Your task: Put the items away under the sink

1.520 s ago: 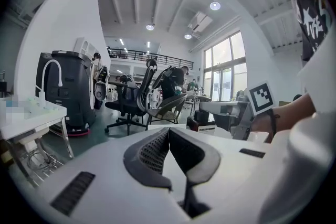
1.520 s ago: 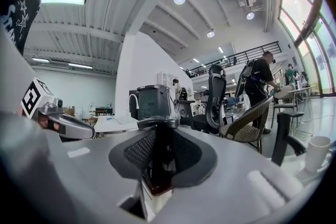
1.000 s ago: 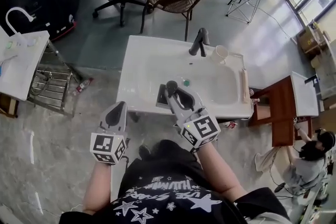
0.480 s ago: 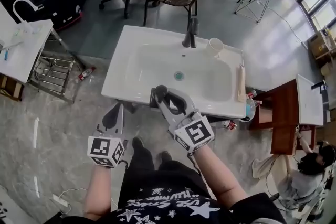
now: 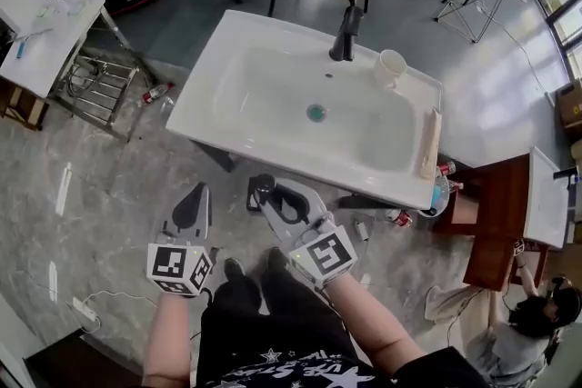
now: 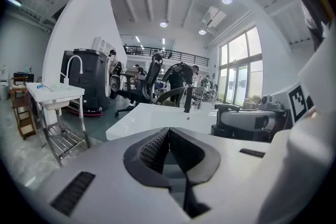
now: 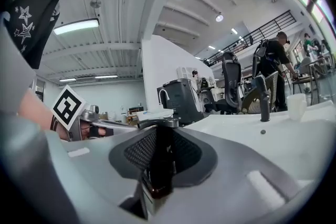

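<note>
a dark pump bottle (image 7: 156, 165) is clamped between the jaws of the right gripper (image 5: 271, 198) and is held over the floor, just off the front edge of the white sink (image 5: 218, 73). the left gripper (image 5: 198, 194) is held near it on the left, its jaws pressed together with nothing between them. a white cup (image 5: 391, 68) is set beside the faucet (image 5: 346, 34).

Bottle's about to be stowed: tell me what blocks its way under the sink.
Nothing visible: the bottle in the right tool faces open floor before the sink. The space beneath is hidden.
</note>
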